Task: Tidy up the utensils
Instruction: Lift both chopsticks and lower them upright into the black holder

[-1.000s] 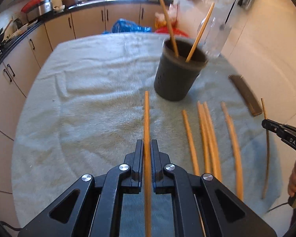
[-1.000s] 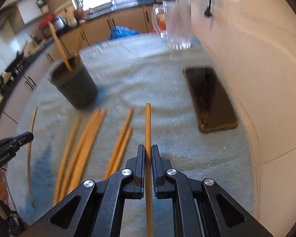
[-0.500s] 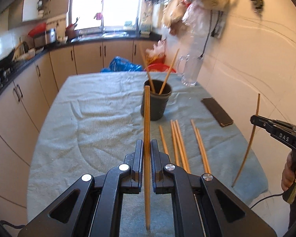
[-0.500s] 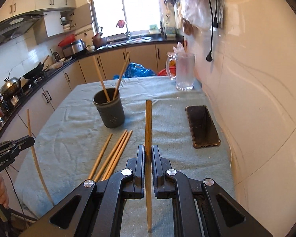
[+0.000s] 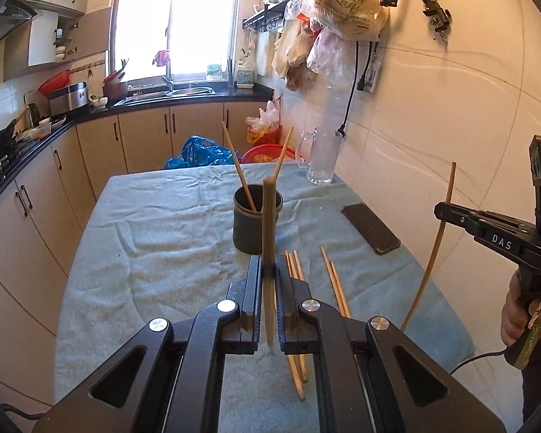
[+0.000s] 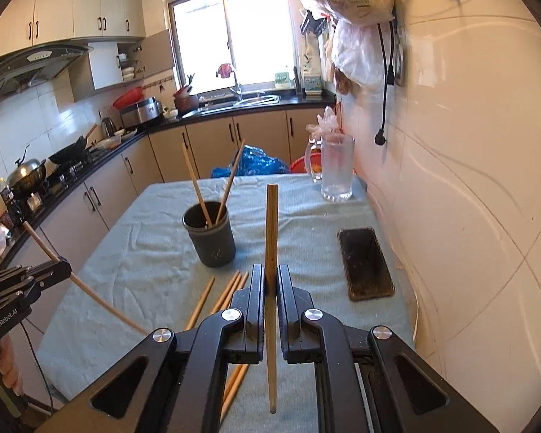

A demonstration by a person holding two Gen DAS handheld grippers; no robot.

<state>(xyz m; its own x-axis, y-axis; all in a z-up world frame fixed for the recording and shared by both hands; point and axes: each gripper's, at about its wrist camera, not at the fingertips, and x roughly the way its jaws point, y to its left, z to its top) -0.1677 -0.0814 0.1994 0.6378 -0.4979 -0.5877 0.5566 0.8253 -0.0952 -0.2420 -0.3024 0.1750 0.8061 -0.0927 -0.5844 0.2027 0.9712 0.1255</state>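
A dark grey cup (image 5: 258, 222) stands mid-table with two wooden chopsticks (image 5: 238, 173) leaning in it; it also shows in the right wrist view (image 6: 210, 240). My left gripper (image 5: 268, 270) is shut on a chopstick (image 5: 269, 223) held upright, above the table's near part. My right gripper (image 6: 270, 278) is shut on another chopstick (image 6: 271, 231), also upright. Several loose chopsticks (image 5: 333, 281) lie on the cloth in front of the cup, also seen in the right wrist view (image 6: 220, 296). Each gripper shows in the other's view: the right one (image 5: 447, 213), the left one (image 6: 63, 270).
A black phone (image 6: 365, 261) lies on the blue-green tablecloth (image 5: 155, 238) near the tiled wall. A glass mug (image 6: 336, 173) stands at the far right corner. Kitchen cabinets run left and behind. Bags hang on the wall (image 5: 346, 3).
Both grippers have risen well above the table with their chopsticks and tilted level. The chopsticks now stand upright, clear of the cloth.
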